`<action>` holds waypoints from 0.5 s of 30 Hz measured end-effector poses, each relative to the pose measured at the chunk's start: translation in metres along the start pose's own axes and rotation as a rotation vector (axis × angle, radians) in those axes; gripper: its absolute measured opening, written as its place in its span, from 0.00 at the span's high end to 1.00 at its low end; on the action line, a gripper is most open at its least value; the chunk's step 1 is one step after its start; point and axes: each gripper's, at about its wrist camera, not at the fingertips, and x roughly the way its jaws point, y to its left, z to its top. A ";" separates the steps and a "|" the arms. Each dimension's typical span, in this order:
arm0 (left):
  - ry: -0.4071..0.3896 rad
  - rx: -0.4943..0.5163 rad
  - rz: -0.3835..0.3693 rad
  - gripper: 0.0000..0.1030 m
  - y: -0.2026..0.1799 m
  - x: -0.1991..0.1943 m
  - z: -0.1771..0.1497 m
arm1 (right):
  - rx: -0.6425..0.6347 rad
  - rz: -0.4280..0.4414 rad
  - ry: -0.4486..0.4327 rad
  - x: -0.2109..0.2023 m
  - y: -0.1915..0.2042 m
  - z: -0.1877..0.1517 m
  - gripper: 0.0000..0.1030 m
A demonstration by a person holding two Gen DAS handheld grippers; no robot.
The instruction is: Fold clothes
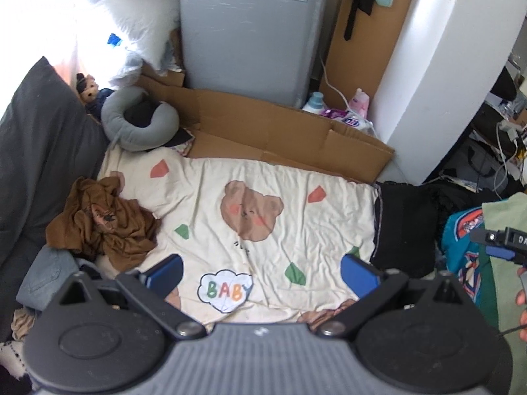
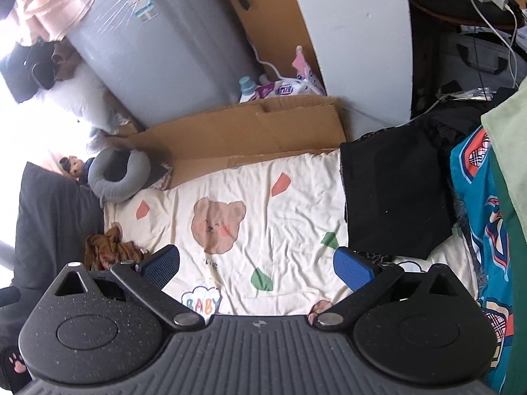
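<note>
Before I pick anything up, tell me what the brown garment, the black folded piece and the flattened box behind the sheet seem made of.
Brown garment: thin, soft knit, likely cotton jersey, matte; it lies in small limp crumples. Black folded piece: denser matte fabric that lies flat with crisp edges; the fibre is unclear. Flattened box: plain brown corrugated cardboard, judging by its creased flaps and raw edge.

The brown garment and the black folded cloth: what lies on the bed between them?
Only bare cream bear-print sheet lies between the crumpled brown garment and the black folded cloth; no clothing there. Both wrist views show this.
</note>
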 end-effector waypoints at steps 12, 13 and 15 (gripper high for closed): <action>-0.028 -0.025 -0.021 0.01 0.007 -0.006 -0.050 | -0.038 -0.007 -0.030 -0.012 0.009 -0.026 0.01; -0.032 -0.024 -0.018 0.01 0.007 -0.007 -0.054 | -0.044 -0.015 -0.030 -0.013 0.010 -0.028 0.01; -0.043 -0.031 -0.012 0.01 0.006 -0.009 -0.060 | -0.055 -0.022 -0.027 -0.014 0.014 -0.032 0.01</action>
